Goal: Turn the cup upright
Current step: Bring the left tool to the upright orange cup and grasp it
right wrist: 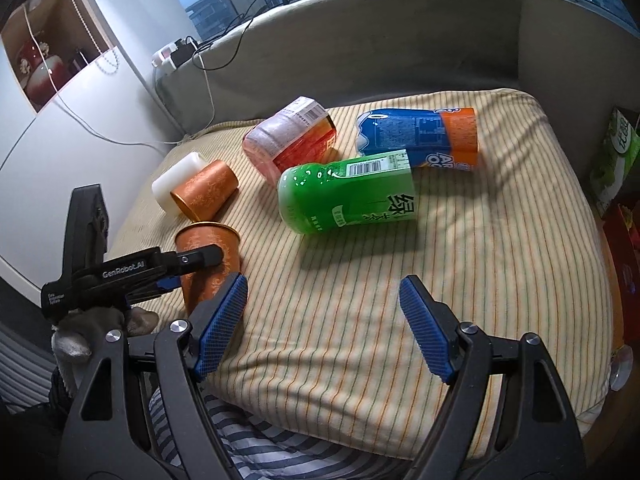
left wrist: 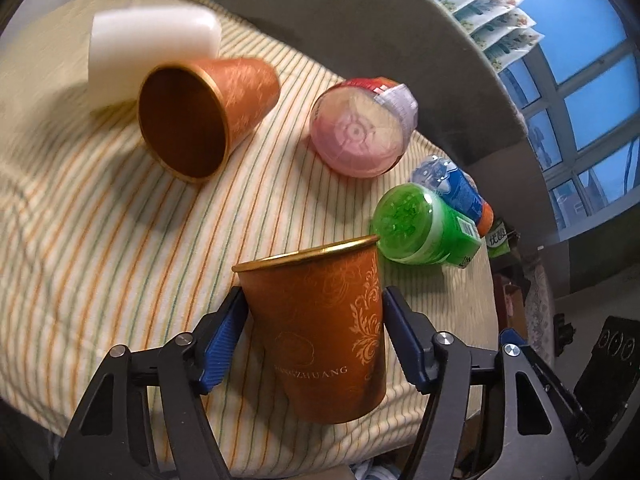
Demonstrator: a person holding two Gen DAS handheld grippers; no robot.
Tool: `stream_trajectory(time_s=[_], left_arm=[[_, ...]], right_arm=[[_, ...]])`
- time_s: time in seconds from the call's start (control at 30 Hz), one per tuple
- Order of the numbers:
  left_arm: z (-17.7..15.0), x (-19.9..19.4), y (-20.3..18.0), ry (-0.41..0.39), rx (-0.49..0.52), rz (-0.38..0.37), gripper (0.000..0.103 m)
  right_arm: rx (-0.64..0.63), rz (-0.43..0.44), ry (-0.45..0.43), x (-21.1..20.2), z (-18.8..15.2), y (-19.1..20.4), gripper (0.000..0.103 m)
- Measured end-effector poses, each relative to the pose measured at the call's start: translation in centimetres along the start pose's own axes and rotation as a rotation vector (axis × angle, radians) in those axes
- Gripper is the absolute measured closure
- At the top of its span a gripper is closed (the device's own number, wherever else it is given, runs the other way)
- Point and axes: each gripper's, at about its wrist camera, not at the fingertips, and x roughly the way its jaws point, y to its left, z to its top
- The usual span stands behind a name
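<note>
An orange paper cup with a gold rim (left wrist: 324, 332) stands upright, slightly tilted, between the blue pads of my left gripper (left wrist: 316, 336); both pads touch its sides. The same cup (right wrist: 212, 256) shows in the right wrist view with the left gripper's finger (right wrist: 192, 260) across it. A second orange cup (left wrist: 200, 116) lies on its side, mouth toward me, against a white block (left wrist: 152, 40); it also shows in the right wrist view (right wrist: 206, 194). My right gripper (right wrist: 324, 324) is open and empty above the striped cushion (right wrist: 460, 260).
Three containers lie on their sides on the cushion: a pink one (right wrist: 292, 140), a green one (right wrist: 352, 196) and a blue-orange one (right wrist: 420, 136). A grey padded backrest (right wrist: 360, 40) runs behind. A cable and power strip (right wrist: 172, 56) sit at the back left.
</note>
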Motion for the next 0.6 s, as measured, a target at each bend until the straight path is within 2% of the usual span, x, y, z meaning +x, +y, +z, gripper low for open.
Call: stream_trajectory(time_s=[0.2,0.5,0.6], left_arm=[[0.2,-1.0,-1.1,-0.067,0.078,0.036,0.035],[0.2,-1.9,-3.3,-0.215,0.268,0.165,0.036],[0.1,-1.5,-3.8,-0.227,0.312,0.187,0.037]], right_arm=[[0.013,-0.004,-0.004,0.2,-0.1,-0.2,0.022],[0.028,-0.003,-0.011,0.2,-0.4,-0.4,0.022],[0.038,-0.003,-0.012,0.2,-0.5,-0.5,0.022]])
